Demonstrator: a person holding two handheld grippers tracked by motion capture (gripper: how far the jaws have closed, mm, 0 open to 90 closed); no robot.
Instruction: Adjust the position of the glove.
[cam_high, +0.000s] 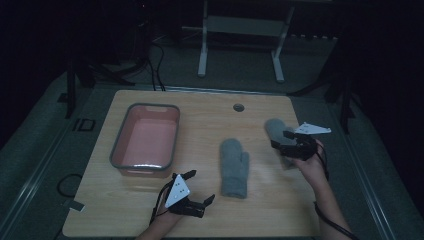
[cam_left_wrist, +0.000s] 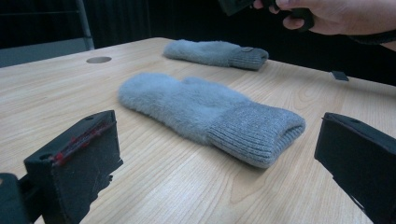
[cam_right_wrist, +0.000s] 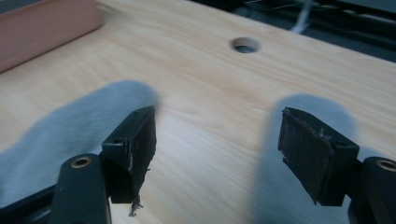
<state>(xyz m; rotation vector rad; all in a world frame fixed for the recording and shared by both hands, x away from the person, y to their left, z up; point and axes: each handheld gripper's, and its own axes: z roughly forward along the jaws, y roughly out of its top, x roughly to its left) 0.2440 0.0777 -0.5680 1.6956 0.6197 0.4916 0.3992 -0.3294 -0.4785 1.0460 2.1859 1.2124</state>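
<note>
Two grey mittens on the wooden desk (cam_high: 150, 210). Near mitten (cam_high: 234, 167) lies flat mid-desk, cuff toward the person. Far mitten (cam_high: 276, 131) lies toward the right edge, partly under the right gripper (cam_high: 288, 140).

Pink tub (cam_high: 145, 140) with grey rim, left half of the desk, holds nothing that I can see.

Left gripper (cam_high: 198, 189) sits low at the front edge, jaws spread wide, gripping nothing; near mitten lies ahead of them, well apart, cuff nearest. Right gripper hovers just over the far mitten, jaws released; right jaw above that mitten, left jaw beside the near mitten's tip, bare desk between. Cable hole (cam_high: 238, 107) near the back edge.
</note>
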